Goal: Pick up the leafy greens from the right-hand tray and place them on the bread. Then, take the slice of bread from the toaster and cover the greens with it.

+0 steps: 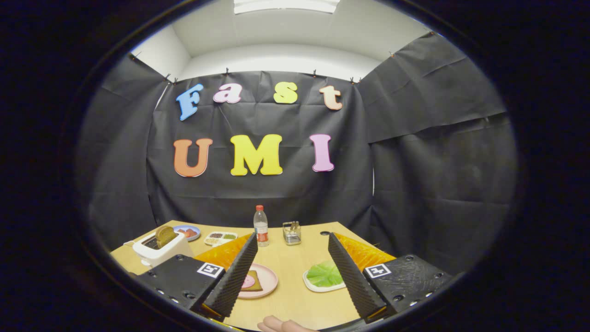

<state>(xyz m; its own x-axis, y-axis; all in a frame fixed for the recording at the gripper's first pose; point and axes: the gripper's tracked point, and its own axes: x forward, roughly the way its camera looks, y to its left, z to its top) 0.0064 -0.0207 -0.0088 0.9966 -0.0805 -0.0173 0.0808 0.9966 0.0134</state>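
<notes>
My gripper [291, 242] is open and raised above the wooden table [295, 263], with nothing between its fingers. Leafy greens [324, 273] lie on a small white tray [311, 284] just inside the right finger [348, 274]. A pink plate [268, 278] beside the left finger [237, 276] holds a slice of bread [255, 281] with a round pink slice on it, partly hidden by that finger. Further left stands a white toaster [159, 251] with a slice of bread [165, 235] sticking up from its slot.
Beyond the fingers stand a water bottle [261, 226] and a small wire holder [292, 233]. A blue plate with red food [188, 232] and a divided white dish [221, 238] sit behind the toaster. A person's fingers [281, 325] rest at the table's near edge.
</notes>
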